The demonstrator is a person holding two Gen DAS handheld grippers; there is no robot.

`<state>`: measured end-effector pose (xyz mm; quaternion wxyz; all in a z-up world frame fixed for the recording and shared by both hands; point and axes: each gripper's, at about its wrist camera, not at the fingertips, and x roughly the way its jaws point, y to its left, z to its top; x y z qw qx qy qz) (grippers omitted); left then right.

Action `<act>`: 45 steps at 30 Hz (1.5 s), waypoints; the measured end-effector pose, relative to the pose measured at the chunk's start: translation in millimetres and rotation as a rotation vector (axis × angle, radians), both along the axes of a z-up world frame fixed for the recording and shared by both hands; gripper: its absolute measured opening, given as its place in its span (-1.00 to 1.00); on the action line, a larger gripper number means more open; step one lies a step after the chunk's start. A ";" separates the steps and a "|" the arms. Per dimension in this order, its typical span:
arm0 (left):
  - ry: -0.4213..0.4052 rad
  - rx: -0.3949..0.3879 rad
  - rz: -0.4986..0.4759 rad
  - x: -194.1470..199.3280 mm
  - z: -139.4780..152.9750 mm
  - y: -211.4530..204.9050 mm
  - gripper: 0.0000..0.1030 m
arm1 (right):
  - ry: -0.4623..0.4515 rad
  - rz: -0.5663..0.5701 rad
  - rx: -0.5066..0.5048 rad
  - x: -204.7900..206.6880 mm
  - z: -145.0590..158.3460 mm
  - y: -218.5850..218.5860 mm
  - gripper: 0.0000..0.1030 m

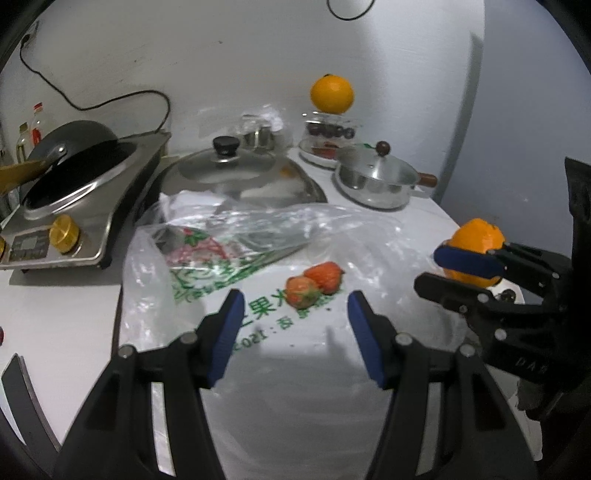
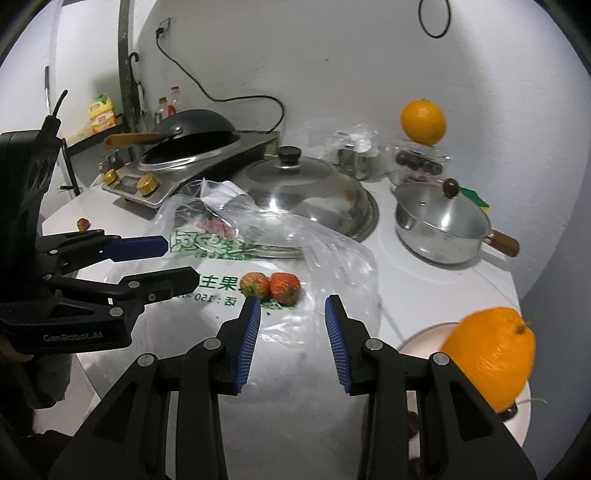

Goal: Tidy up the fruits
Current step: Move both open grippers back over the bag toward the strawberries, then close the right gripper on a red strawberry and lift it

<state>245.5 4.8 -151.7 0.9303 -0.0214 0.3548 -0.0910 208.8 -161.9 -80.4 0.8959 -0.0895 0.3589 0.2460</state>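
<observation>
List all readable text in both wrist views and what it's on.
"GenRobot.AI": left gripper body.
"DA...", cut off: right gripper body.
"主果", partial digits "150": green print on plastic bag; the rest blurred.
Yellow bottle label: too small.
Cooktop display: unreadable.

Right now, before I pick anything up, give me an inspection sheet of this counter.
Surface: white counter, printed plastic bag spread across it.
Job's things: two strawberries touching on the bag; stray strawberry at the counter's far left; one orange on a bowl by the right tool; another orange atop a clear fruit box at the back.
Clutter: wok on cooker, glass lid, steel saucepan, bottles.
Grippers: left tool open, empty, aimed at the strawberries; right tool open, empty.
Cables: black cord from wall socket to the cooker; a loop hanging on the wall.
Surroundings: white wall; nothing else seen.
</observation>
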 end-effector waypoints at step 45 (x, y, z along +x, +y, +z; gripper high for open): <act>0.114 -0.099 0.051 68.4 -50.9 35.7 0.33 | 0.185 0.067 -0.191 86.7 -63.1 46.8 0.00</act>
